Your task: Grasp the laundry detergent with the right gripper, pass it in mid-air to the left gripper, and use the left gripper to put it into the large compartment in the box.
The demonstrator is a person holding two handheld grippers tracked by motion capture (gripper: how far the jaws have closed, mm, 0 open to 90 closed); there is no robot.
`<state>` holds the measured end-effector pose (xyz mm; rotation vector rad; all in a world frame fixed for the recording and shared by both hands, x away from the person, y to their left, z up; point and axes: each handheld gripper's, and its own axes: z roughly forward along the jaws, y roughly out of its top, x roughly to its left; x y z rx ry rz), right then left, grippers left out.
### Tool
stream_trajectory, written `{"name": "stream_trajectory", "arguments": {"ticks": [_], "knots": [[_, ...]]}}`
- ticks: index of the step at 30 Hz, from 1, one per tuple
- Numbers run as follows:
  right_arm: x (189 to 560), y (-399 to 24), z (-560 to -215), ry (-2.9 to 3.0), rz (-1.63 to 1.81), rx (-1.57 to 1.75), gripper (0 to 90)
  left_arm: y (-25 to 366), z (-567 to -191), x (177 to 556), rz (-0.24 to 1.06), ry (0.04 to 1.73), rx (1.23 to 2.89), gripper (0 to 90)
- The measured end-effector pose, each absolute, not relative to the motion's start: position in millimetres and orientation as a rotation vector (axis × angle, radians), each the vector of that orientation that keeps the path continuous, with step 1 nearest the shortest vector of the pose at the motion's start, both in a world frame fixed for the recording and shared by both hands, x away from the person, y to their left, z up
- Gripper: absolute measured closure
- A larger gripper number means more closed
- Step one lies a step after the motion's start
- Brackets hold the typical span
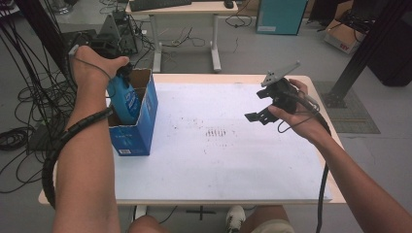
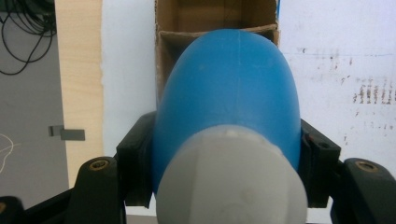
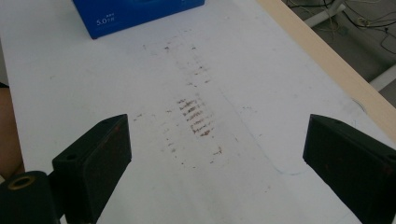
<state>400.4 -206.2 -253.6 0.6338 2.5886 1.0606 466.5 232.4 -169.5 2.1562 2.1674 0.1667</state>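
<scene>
High view: left gripper [image 1: 121,73] clamps a blue bottle [image 1: 125,99], its lower part inside the open blue box [image 1: 141,128] at table's [image 1: 218,179] left edge. Right gripper [image 1: 265,109] hangs over the table w/ jaws apart, holding nothing.

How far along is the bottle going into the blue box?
Done: the left gripper is shut on the blue bottle, grey cap towards the camera. In hand: the bottle's lower part sits tilted inside the open blue box, not yet let go. Left: probably lowering it fully and releasing it. The right gripper hangs open above the white table cover, holding nothing.
</scene>
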Motion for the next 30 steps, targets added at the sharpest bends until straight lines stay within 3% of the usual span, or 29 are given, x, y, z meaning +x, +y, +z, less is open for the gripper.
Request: {"name": "stream_trajectory", "arguments": {"ticks": [30], "knots": [[397, -215, -256, 2.57, 1.056, 0.657, 8.2, 229, -230, 465, 0.174, 2.161, 2.173, 36.6]]}}
